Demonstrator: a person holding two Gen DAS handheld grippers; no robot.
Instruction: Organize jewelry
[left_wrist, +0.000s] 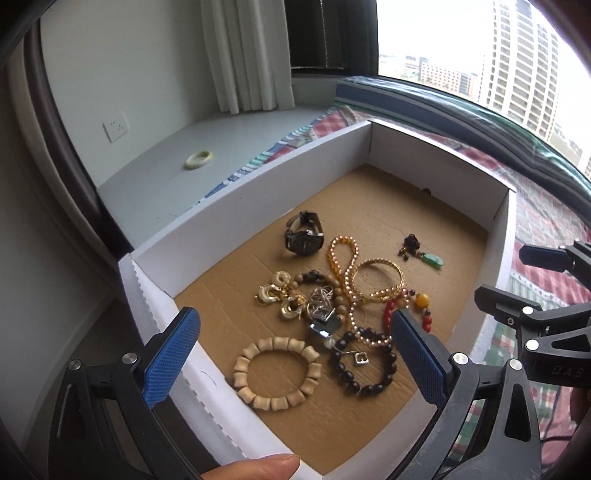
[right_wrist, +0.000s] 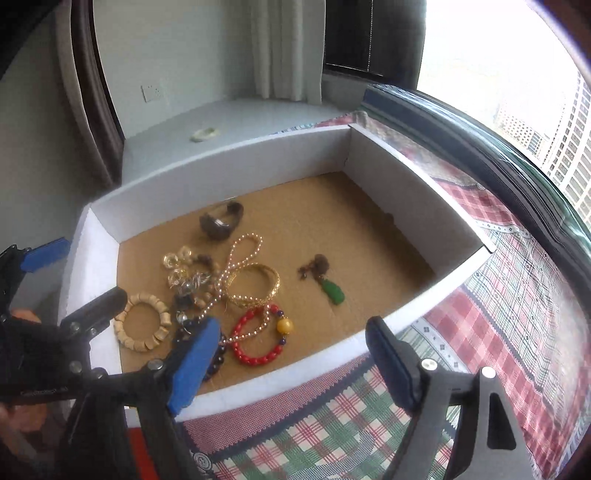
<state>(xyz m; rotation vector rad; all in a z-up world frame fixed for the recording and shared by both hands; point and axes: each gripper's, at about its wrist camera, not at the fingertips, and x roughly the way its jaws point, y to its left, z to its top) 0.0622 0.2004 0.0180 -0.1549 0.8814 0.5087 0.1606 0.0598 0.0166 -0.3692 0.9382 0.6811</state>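
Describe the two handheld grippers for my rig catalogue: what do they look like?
Both match: the left gripper and right gripper have black plastic frames with silver screw heads, and flat fingers faced with blue textured pads. White lettering marks the black bodies, too blurred to read fully. No cables or sleeves are clearly visible.

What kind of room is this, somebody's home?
Probably a high-rise apartment bedroom: a window overlooks tower blocks, white curtains hang nearby, and the jewelry box rests on a plaid bedcover.

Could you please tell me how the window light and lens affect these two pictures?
Left wrist view: the window is blown out white, the box walls bow from fisheye distortion, the jewelry is fairly sharp. Right wrist view: the same glare at the window, the watch looks soft.
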